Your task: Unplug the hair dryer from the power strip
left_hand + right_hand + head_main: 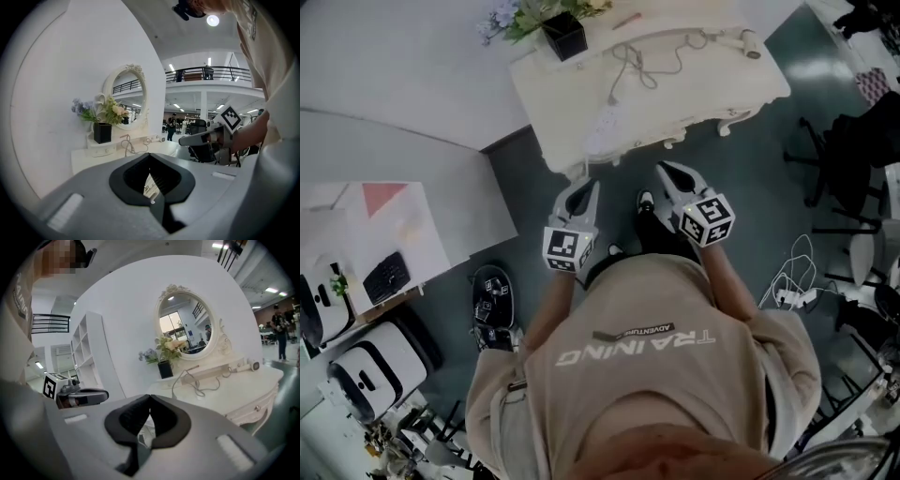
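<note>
A cream vanity worktop (750, 89) is seen from above, set against a white wall, with a person standing in front of it and a gripper held in each hand. The left gripper (586, 186) and the right gripper (664, 171) are held side by side in the air just short of the worktop's front edge, both pointed towards it. In each gripper's own view the jaws are seen pressed together at the tips, with nothing held between them. The white hair dryer (751, 42) is laid on the far right of the worktop, well apart from both grippers. A pale cable (630, 64) is looped from it across the surface to a white power strip (605, 131) lying near the front edge, just beyond the left gripper. At the back left of the worktop a black square vase (564, 36) is stood upright, filled with a bunch of flowers (523, 13) in pale purple, cream and green. An oval mirror (190, 324) in an ornate white frame is mounted behind the vase.
</note>
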Demonstrator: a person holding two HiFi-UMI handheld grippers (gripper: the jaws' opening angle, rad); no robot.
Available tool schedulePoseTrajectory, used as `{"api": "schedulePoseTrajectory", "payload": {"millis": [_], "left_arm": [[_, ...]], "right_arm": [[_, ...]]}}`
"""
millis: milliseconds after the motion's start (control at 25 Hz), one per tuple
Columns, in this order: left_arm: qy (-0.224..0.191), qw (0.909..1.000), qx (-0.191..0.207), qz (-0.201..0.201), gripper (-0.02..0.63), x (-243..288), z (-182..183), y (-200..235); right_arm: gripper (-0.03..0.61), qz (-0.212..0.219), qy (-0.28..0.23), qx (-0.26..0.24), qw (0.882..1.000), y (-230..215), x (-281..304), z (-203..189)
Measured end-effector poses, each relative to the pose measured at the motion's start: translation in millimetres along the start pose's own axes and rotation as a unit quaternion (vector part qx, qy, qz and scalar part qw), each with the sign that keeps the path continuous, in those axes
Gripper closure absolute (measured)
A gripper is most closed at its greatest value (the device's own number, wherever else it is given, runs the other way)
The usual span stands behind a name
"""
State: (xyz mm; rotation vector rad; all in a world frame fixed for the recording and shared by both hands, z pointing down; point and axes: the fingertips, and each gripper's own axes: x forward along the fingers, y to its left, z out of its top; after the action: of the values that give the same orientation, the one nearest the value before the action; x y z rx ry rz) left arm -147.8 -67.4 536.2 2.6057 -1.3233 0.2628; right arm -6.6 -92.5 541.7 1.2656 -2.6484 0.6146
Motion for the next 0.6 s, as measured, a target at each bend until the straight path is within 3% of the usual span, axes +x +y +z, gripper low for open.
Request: {"api": "schedulePoseTrajectory", "payload": {"millis": [120,240,600], "left_arm": [[0.006,0.9999,-0.001,0.016,0.617,24.9,16.6,8.3],[0.016,0.9986,0.037,0.033,0.617,61.2,37.3,17.6],[0.053,0.9951,0.050,0.067,0.615,143.5,50.5,41.8]], "right_arm": [[0.574,0.024,-0.004,-0.031,0.999,-20.2,25.9,28.6],[0.574,0.048,0.000,-0.055,0.997,-50.2,48.7,45.5],[0.574,0.113,0.064,-0.064,0.990,-127.8,105.8,38.3]]}}
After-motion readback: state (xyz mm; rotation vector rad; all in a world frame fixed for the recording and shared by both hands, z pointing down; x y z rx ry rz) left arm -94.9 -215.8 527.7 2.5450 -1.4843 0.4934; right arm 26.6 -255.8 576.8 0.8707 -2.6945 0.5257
